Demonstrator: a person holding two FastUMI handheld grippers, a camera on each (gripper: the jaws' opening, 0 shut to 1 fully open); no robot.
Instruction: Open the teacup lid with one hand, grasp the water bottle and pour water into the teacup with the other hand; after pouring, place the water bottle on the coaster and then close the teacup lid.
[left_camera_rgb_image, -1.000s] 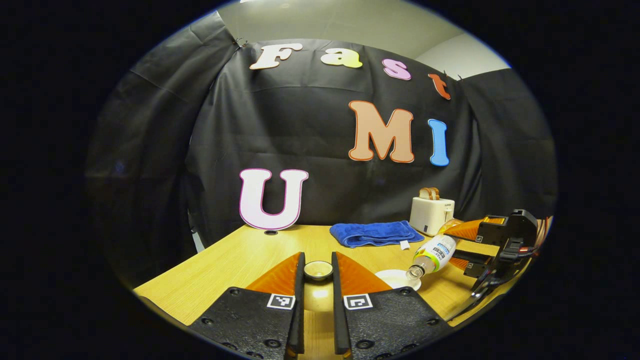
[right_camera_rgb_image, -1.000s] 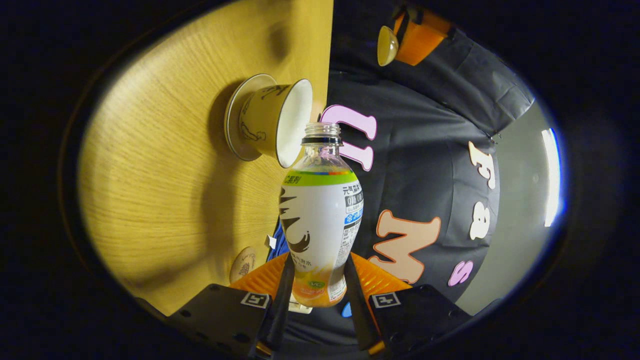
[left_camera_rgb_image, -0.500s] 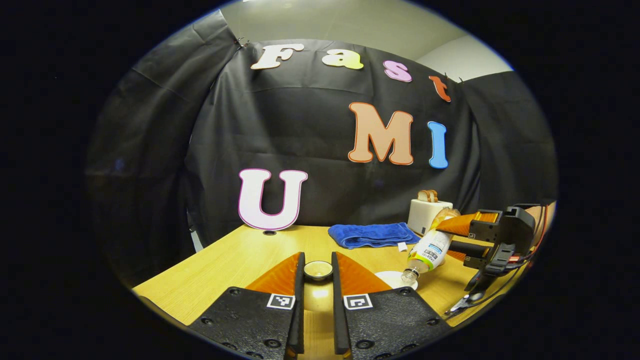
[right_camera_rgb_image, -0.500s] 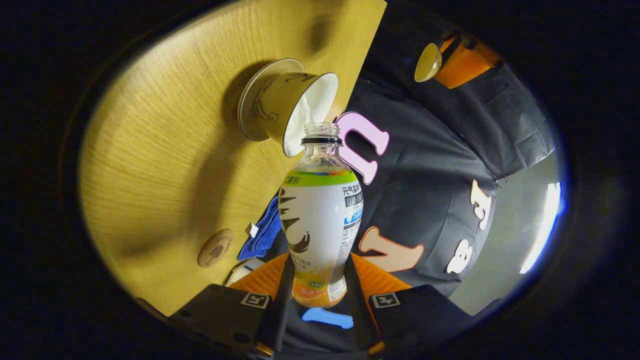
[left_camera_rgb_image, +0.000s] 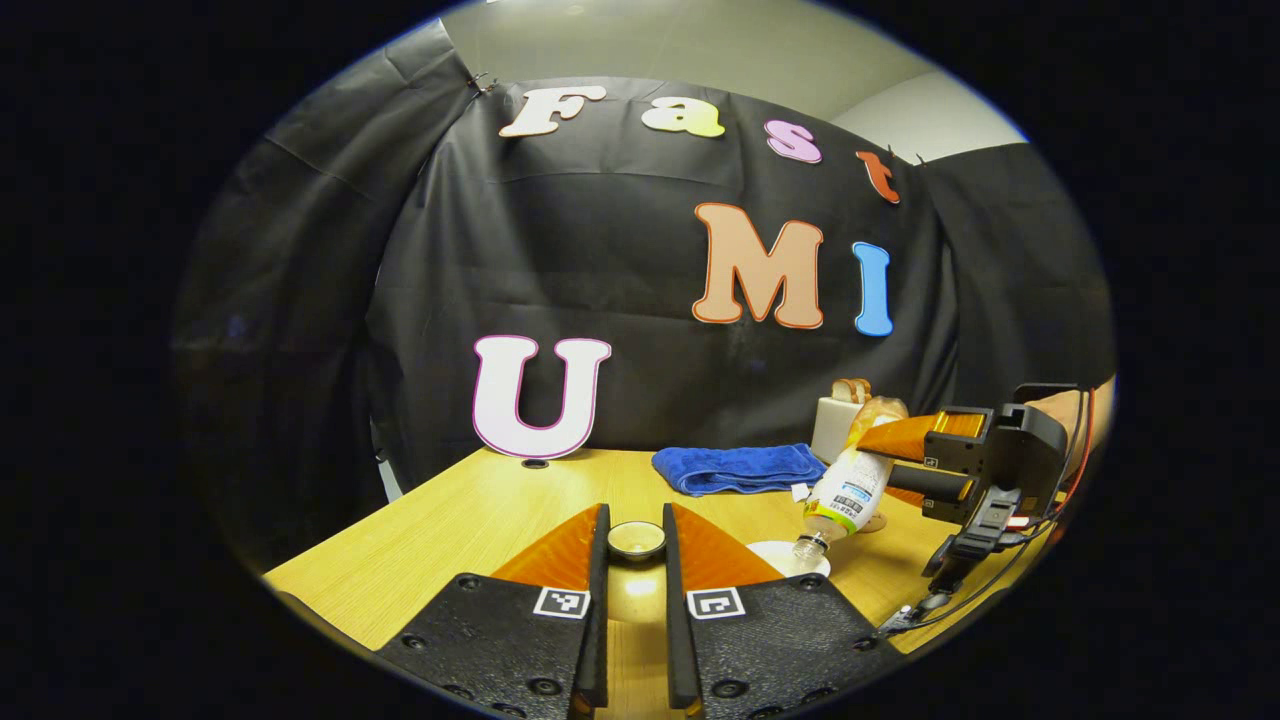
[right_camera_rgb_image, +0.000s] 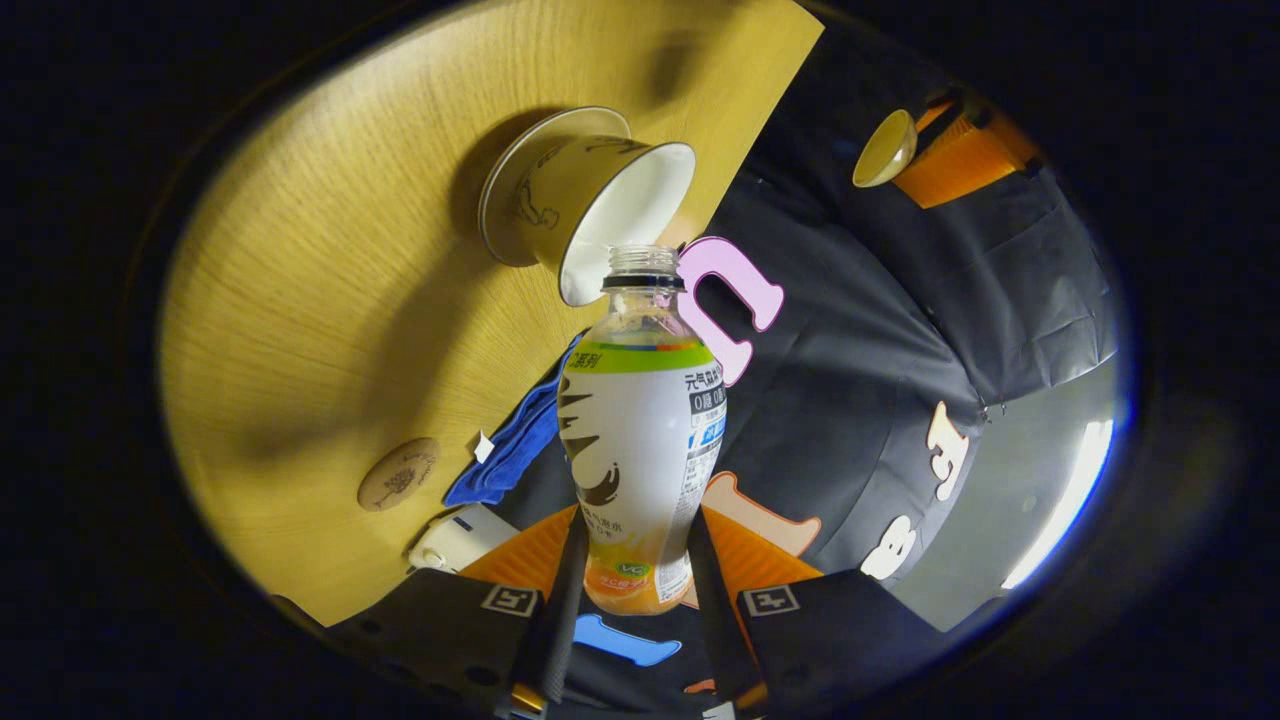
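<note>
Two pairs of jaws occupied: right gripper (right_camera_rgb_image: 630, 590) pinching water bottle (right_camera_rgb_image: 640, 440) at frame centre, neck tipped over teacup (right_camera_rgb_image: 590, 205) mouth, upper centre; left gripper (left_camera_rgb_image: 636, 560) clamping lid (left_camera_rgb_image: 636, 540); coaster (right_camera_rgb_image: 399, 474) lower left on surface (right_camera_rgb_image: 300, 300).

The desk (right_camera_rgb_image: 330, 300) has a light wood-grain top with a smooth, faintly satin finish. The teacup (right_camera_rgb_image: 590, 205) looks like glazed ceramic, cream outside with dark drawn figures and glossy white inside; its saucer (right_camera_rgb_image: 500, 190) has the same glaze. The teacup lid (left_camera_rgb_image: 636, 540) is glossy too, catching a highlight. The water bottle (right_camera_rgb_image: 645, 430) is clear plastic wrapped in a smooth printed film label. The right gripper (right_camera_rgb_image: 630, 590) has matt black plastic shells and ribbed orange plastic fingers (right_camera_rgb_image: 745, 555). The towel (left_camera_rgb_image: 735, 467) is soft blue cloth with a fuzzy nap. The coaster (right_camera_rgb_image: 398, 474) looks matt and woody, with a printed motif.
</note>
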